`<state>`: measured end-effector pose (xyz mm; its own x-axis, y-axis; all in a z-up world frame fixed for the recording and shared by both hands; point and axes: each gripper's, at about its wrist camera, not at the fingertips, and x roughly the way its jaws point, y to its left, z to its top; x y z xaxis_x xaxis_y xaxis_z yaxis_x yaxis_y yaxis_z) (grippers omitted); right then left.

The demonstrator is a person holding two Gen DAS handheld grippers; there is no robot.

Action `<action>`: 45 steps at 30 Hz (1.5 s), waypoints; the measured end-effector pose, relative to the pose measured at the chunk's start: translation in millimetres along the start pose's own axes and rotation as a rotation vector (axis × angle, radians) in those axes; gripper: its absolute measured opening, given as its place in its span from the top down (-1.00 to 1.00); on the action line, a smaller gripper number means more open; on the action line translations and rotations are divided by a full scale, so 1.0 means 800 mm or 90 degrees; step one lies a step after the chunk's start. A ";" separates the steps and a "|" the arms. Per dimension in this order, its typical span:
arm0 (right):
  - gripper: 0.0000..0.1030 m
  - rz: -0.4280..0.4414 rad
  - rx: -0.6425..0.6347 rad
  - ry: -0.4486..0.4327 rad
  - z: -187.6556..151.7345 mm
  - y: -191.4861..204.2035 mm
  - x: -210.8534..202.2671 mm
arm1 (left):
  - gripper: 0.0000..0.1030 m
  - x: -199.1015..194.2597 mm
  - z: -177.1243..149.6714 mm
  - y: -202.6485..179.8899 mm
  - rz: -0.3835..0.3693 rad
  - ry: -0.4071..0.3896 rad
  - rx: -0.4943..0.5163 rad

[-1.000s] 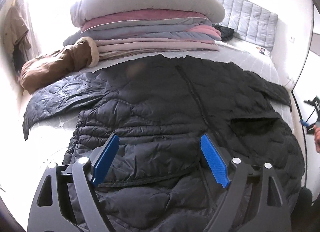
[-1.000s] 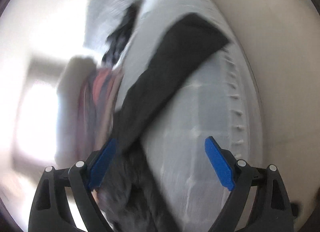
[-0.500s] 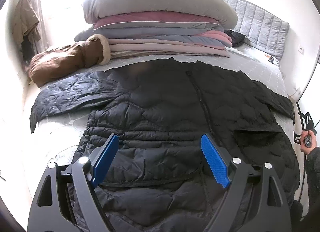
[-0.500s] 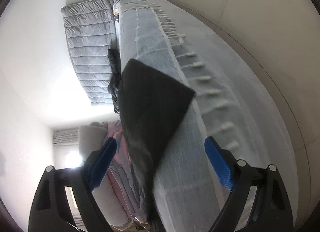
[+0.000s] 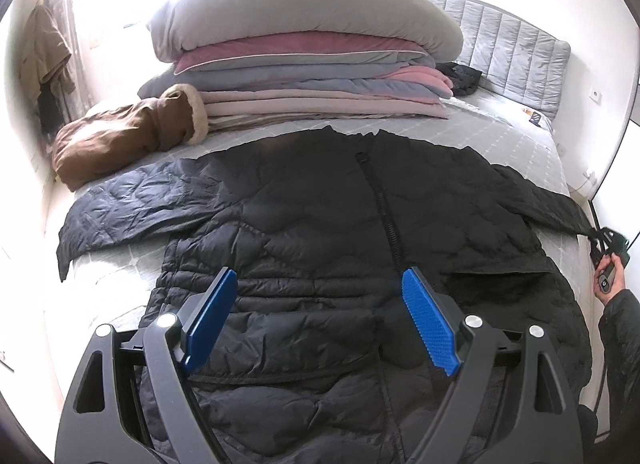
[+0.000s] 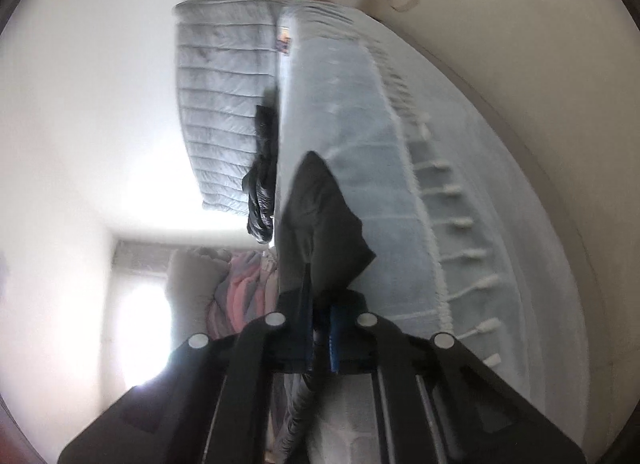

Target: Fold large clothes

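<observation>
black quilted jacket (image 5: 320, 248) flat on the bed (image 5: 516, 144), front up, zipper axis running hem-near to collar-far, sleeves spread left and right.
right gripper (image 6: 320, 328) clamped on the right sleeve cuff (image 6: 320, 224) at the bed edge. left gripper (image 5: 320, 324) spread wide above the hem, holding nothing. folded blanket stack (image 5: 304, 76) and brown coat (image 5: 128, 136) sit beyond the collar.

Black quilted jacket (image 5: 320, 248) lies flat, front up — zipped, sleeves spread wide.
</observation>
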<state>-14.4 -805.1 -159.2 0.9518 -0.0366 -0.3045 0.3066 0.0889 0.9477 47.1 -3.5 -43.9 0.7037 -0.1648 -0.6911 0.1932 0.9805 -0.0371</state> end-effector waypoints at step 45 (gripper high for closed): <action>0.88 0.148 -0.452 0.400 -0.641 0.380 0.287 | -0.57 -0.017 -0.042 0.185 -0.041 -0.049 -0.203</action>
<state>301.4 -275.9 10.1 0.7568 0.5763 -0.3083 -0.1512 0.6133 0.7752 43.0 147.9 -64.0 0.7486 -0.2236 -0.6242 0.0245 0.9501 -0.3110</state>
